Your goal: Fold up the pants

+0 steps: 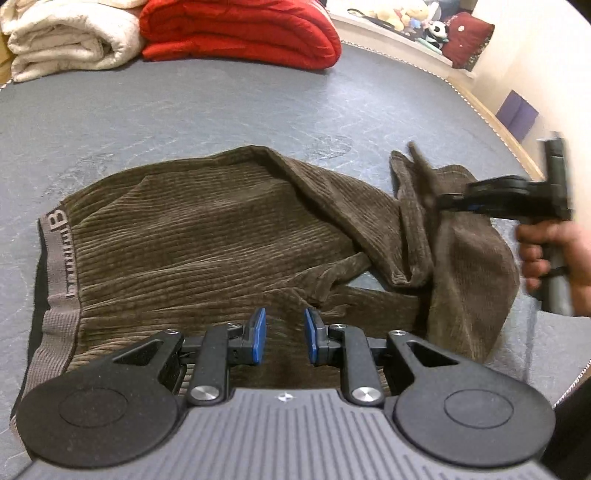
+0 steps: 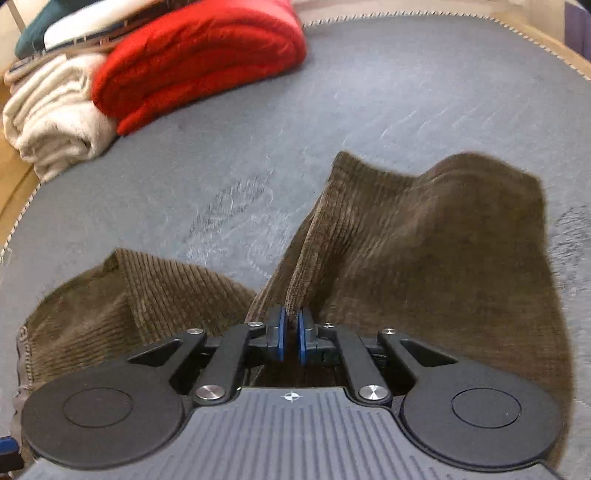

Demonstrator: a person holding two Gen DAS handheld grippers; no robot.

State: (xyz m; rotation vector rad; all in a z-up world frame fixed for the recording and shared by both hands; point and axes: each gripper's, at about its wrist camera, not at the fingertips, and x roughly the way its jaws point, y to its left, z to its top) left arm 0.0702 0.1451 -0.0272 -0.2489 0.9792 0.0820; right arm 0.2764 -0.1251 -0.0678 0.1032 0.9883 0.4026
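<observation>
- Grey bed (image 1: 258, 103) fills both views, with a folded red blanket (image 1: 240, 33) and a cream blanket (image 1: 66, 40) stacked at its far edge, well beyond either tool.
- Left wrist view: the brown corduroy pants (image 1: 207, 236) lie crumpled just ahead of and under the left hand-held gripper (image 1: 284, 338), waistband (image 1: 61, 258) off to its left and legs trailing right. Its blue pads stand apart over the cloth with nothing pinched between them. To its right, the right hand-held gripper (image 1: 448, 203), blurred, bites into a raised pant leg.
- Right wrist view: the right hand-held gripper (image 2: 291, 338) is clamped on a ridge of corduroy, and the leg (image 2: 424, 236) tents up ahead and to its right.
- Judging by the rumpled, unaligned legs, folding has barely begun: the legs must still be laid together, smoothed and doubled over.
</observation>
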